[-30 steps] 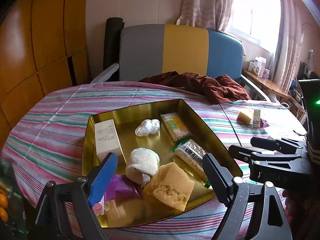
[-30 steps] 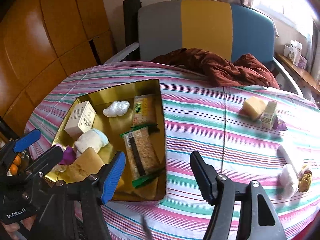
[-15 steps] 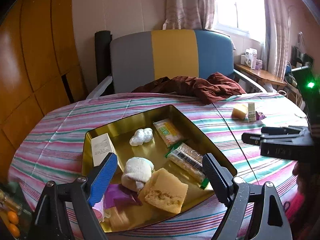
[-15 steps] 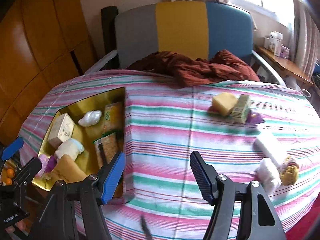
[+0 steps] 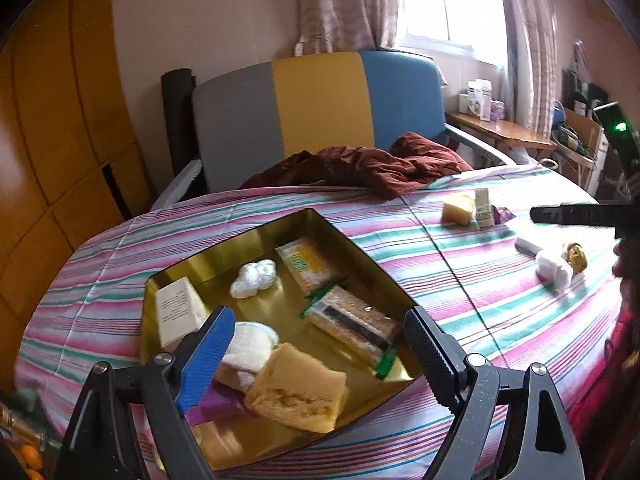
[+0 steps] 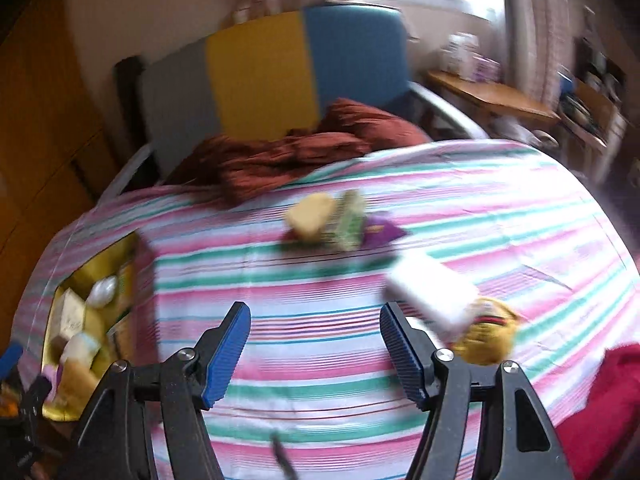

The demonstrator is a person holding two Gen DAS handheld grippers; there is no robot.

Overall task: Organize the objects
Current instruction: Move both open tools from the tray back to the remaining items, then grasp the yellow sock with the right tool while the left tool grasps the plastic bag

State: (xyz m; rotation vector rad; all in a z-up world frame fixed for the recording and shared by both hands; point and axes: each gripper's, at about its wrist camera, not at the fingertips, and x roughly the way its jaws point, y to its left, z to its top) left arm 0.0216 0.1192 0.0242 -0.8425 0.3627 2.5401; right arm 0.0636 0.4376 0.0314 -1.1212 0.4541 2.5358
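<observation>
A gold tray (image 5: 368, 256) sits on the striped tablecloth and holds a yellow sponge (image 5: 296, 394), a white sock roll (image 5: 250, 346), a white box (image 5: 176, 314), a cotton ball (image 5: 254, 278) and snack packs (image 5: 352, 322). My left gripper (image 5: 316, 352) is open and empty above the tray's near edge. My right gripper (image 6: 316, 354) is open and empty above the cloth. Just right of it lie a white roll (image 6: 432, 292) and a yellow item (image 6: 486, 336). Further back lie a yellow sponge (image 6: 310, 216), a green box (image 6: 350, 222) and a purple wrapper (image 6: 382, 230). The tray also shows at the far left of the right wrist view (image 6: 94, 264).
A dark red cloth (image 5: 372, 168) lies on the table's far edge in front of a grey, yellow and blue chair (image 5: 320, 108). A wooden wall (image 5: 52, 128) stands at the left. A side table with boxes (image 5: 492, 120) stands at the right under the window.
My right gripper has swung right, away from the tray, toward the white roll and yellow item; its view is blurred. My left gripper has drawn back and tilted up a little.
</observation>
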